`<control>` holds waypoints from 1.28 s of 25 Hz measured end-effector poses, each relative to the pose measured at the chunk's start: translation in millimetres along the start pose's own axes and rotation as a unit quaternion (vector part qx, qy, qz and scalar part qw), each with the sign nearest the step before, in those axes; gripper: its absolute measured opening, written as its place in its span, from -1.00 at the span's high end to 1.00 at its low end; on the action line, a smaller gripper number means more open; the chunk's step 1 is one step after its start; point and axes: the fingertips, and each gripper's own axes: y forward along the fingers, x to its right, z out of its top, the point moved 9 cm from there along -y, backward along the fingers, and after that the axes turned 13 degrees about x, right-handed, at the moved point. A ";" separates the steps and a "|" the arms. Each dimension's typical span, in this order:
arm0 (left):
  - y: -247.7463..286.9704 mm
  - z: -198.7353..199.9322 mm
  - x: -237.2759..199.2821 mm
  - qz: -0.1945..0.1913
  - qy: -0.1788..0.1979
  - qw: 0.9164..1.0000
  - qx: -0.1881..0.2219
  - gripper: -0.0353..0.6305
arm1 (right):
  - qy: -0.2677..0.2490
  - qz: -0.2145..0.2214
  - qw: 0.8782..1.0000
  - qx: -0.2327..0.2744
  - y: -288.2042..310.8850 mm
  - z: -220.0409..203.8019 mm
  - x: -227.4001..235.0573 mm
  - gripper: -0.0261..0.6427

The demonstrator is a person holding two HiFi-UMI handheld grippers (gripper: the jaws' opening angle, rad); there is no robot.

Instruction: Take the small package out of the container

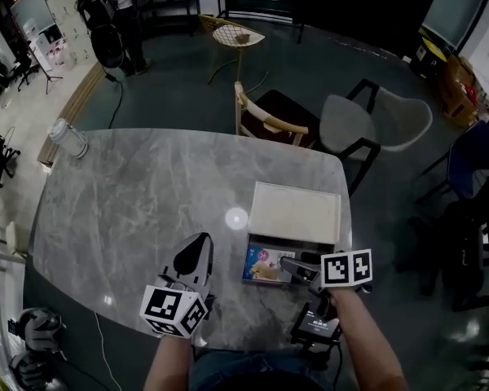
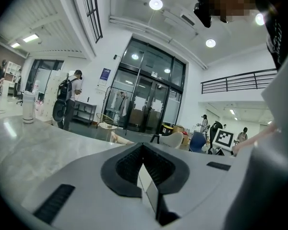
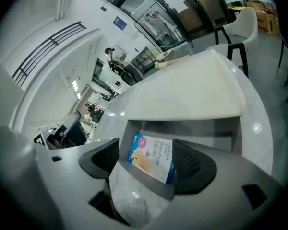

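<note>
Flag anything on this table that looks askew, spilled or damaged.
Nothing stands out. The white container sits flat on the marble table. The small package lies at the container's near edge, looking intact, between the open jaws of the right gripper. No spill shows anywhere on the tabletop.

Table (image 1: 130,210): grey marble with paler veins and one bright glare spot. Container (image 1: 296,212) beyond the right fingertips: cream-white top, grey shadowed inside. Small package (image 3: 151,159) between the right fingers: blue face, pale cream picture, pinkish mark at a corner, dark blue print on white. Right gripper (image 3: 148,156): light grey shell, black ribbed pads (image 3: 189,164). Left gripper (image 2: 145,166): same light grey, black ribbed pads (image 2: 127,164). Right marker cube (image 1: 347,268) behind the fingers: white with black square patterns. Left marker cube (image 1: 173,309): same. Floor (image 1: 187,88): dark grey-green.
</note>
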 end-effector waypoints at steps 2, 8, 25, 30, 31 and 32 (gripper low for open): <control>-1.5 -3.7 -3.6 0.008 -0.006 1.000 0.000 0.86 | 0.009 -0.024 0.999 -0.029 9.0 -4.5 7.3 -0.07; -6.4 -9.5 -8.4 0.013 -0.018 1.000 -0.004 0.86 | -0.001 -0.049 0.995 -0.083 31.3 -10.0 9.8 -0.07; -17.6 2.3 -16.4 0.000 -0.014 1.000 0.007 0.86 | -0.091 -0.084 0.986 -0.116 44.2 -11.8 12.8 -0.02; -19.6 5.9 -15.5 -0.006 -0.013 1.000 0.016 0.86 | -0.119 -0.073 0.985 -0.096 30.1 -9.0 -3.6 -0.01; -19.8 6.8 -15.1 -0.007 -0.012 1.000 0.018 0.86 | -0.122 -0.070 0.986 -0.091 26.3 -9.4 -6.3 -0.01; -20.2 8.0 -14.9 -0.009 -0.011 1.000 0.020 0.86 | -0.123 -0.067 0.987 -0.084 22.4 -9.8 -9.1 0.01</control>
